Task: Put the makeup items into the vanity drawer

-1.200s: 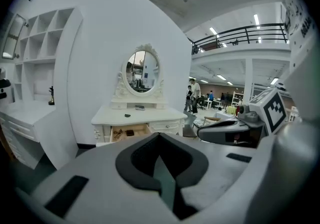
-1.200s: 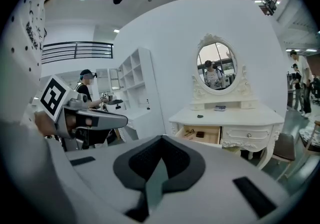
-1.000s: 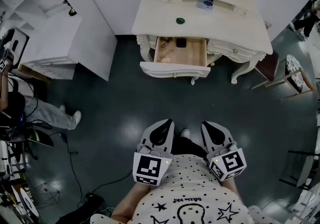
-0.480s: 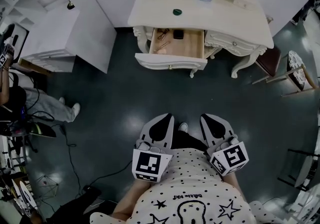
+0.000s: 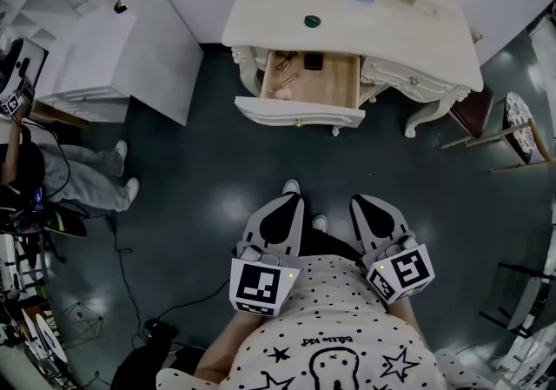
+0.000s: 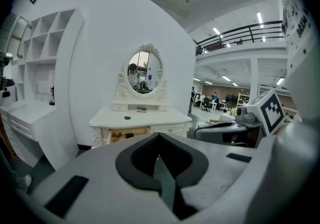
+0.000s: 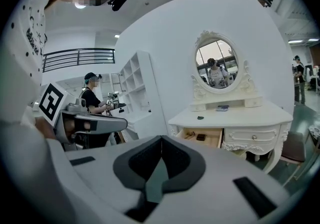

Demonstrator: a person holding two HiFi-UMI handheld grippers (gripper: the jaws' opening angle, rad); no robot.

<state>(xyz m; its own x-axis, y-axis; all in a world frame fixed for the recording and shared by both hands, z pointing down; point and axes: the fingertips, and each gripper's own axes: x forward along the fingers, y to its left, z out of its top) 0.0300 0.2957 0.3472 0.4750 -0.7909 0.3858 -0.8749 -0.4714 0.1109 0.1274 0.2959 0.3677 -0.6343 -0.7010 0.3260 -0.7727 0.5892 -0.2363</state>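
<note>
left hand-held gripper (image 5: 283, 216) and right hand-held gripper (image 5: 368, 213) hung empty, jaws pressed together, well short of the desk (image 5: 261, 30), whose front-edge drawer (image 5: 300, 112) stood pulled out, ready for loading.

Shirt (image 5: 334, 332): white, printed with black dots and stars.
Shoes (image 5: 292, 188): white.
Tools: left gripper (image 5: 289, 202), right gripper (image 5: 359, 203), pale grey, black-padded.

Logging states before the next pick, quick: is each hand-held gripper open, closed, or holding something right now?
Left hand-held gripper: closed, holding nothing.
Right hand-held gripper: closed, holding nothing.
</note>
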